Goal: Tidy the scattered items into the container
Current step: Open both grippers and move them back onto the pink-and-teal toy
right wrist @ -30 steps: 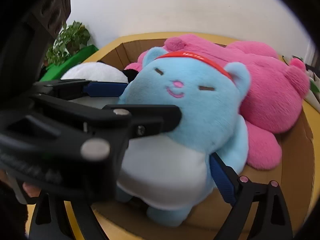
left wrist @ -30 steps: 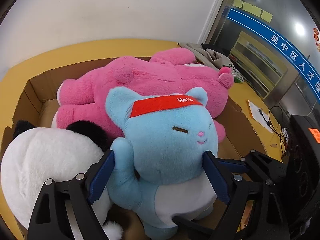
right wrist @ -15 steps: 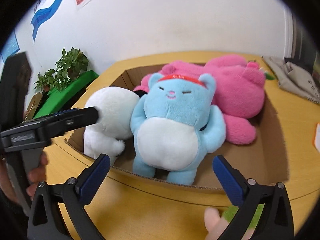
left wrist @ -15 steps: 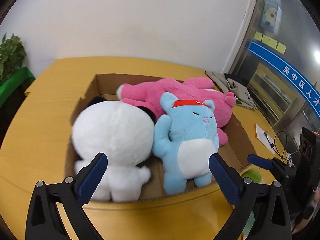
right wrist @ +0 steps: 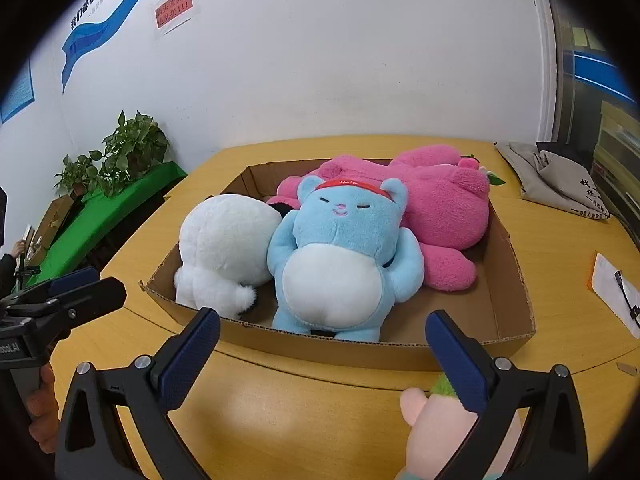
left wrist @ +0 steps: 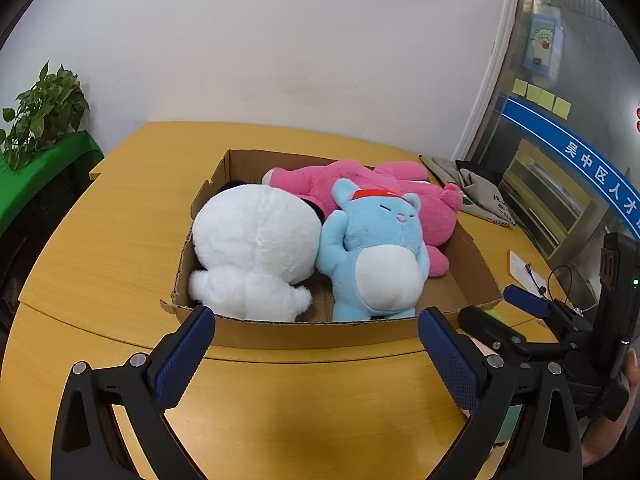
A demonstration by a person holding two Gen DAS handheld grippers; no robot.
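— Yellow wood, is that the table (left wrist: 100, 248) from the left wrist view?

— Yes, a yellow-orange top with a seam curving across it near the camera. The cardboard box (left wrist: 320, 334) sits on it, holding a white plush (left wrist: 256, 248), a blue plush (left wrist: 376, 256) with a red headband, and a pink plush (left wrist: 372, 180) lying behind both.

— And the left gripper (left wrist: 316, 360)?

— Spread wide and holding nothing, over bare table just in front of the box's near wall. The right gripper (left wrist: 520, 312) shows at the right edge; its opening can't be judged from there.

— The room?

— White wall behind, a potted plant (left wrist: 40, 116) on a green ledge at left, a glass partition with a blue band at right, a grey cloth bag (left wrist: 476, 192) and a white sheet (left wrist: 524, 272) on the table's right side.

— The right wrist view?

— Same table (right wrist: 560, 240), same box (right wrist: 516, 280), the blue plush (right wrist: 340, 256) between the white plush (right wrist: 224, 244) and the pink plush (right wrist: 444, 208). The right gripper (right wrist: 320, 356) is wide apart and empty. A peach and green plush (right wrist: 440, 416) lies on the table outside the box, by the right finger. A red sign (right wrist: 174, 8) and blue banner hang on the wall.
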